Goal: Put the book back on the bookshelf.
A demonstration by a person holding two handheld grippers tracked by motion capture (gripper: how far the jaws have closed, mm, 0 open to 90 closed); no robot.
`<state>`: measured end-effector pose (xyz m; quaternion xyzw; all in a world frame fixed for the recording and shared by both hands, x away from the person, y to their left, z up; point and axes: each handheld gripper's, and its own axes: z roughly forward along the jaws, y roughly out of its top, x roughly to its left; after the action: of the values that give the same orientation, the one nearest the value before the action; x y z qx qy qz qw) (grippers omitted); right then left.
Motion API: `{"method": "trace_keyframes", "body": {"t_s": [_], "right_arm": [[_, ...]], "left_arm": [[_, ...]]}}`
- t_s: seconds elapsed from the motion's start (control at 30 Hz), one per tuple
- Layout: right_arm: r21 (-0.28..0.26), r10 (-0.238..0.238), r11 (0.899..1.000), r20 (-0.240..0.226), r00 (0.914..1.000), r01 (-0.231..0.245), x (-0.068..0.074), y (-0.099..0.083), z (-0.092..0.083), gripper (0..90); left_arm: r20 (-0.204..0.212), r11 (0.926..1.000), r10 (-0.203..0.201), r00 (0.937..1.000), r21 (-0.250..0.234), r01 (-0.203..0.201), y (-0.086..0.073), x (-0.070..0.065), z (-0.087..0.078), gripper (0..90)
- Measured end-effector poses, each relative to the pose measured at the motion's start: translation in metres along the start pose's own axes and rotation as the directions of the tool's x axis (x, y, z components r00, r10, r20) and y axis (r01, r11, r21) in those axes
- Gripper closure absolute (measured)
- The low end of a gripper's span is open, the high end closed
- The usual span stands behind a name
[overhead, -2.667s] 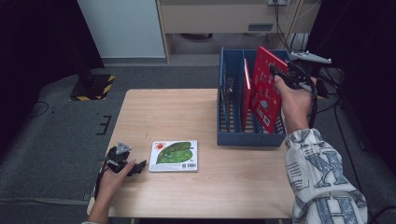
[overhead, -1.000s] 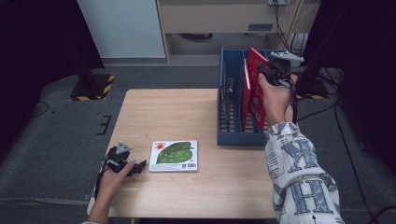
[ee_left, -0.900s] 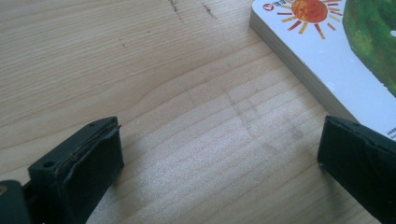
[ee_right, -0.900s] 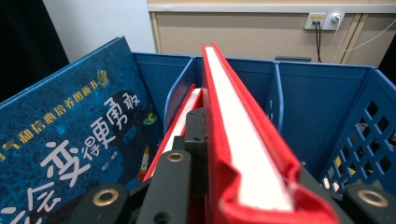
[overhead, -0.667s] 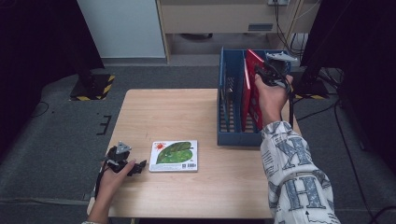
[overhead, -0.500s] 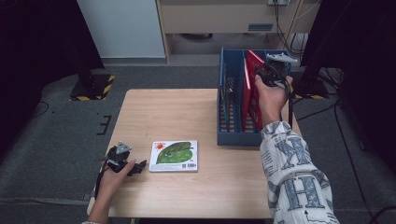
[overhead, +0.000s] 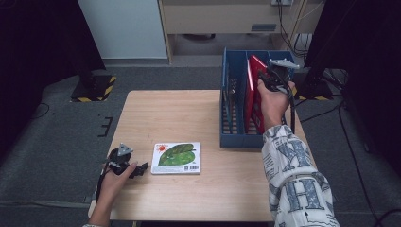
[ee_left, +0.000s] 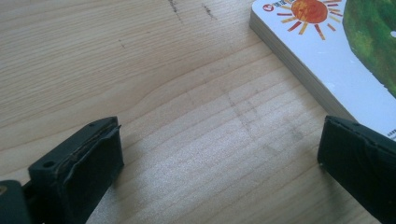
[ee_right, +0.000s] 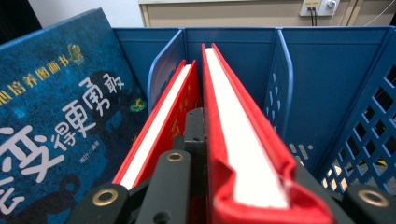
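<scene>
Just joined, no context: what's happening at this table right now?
A person is filing books into a blue rack at the table's far right. The right tool is shut on a red book, holding it upright in a slot beside another red book; a blue book leans in the neighbouring slot. The left tool rests open on the table, its jaws apart with nothing between them, just beside a green leaf book that lies flat, not yet picked up.
</scene>
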<state>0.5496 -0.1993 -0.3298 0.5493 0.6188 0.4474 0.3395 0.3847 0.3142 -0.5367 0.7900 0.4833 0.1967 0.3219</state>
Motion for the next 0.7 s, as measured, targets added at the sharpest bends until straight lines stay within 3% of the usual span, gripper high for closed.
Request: {"method": "trace_keyframes", "body": {"t_s": [0.7], "right_arm": [[0.029, -0.009, 1.0, 0.001, 1.0, 0.009, 0.002, -0.014, 0.011, 78.3]], "left_arm": [[-0.002, 1.0, 0.004, 1.0, 0.004, -0.004, 0.001, 0.0, 0.0, 0.0]]}}
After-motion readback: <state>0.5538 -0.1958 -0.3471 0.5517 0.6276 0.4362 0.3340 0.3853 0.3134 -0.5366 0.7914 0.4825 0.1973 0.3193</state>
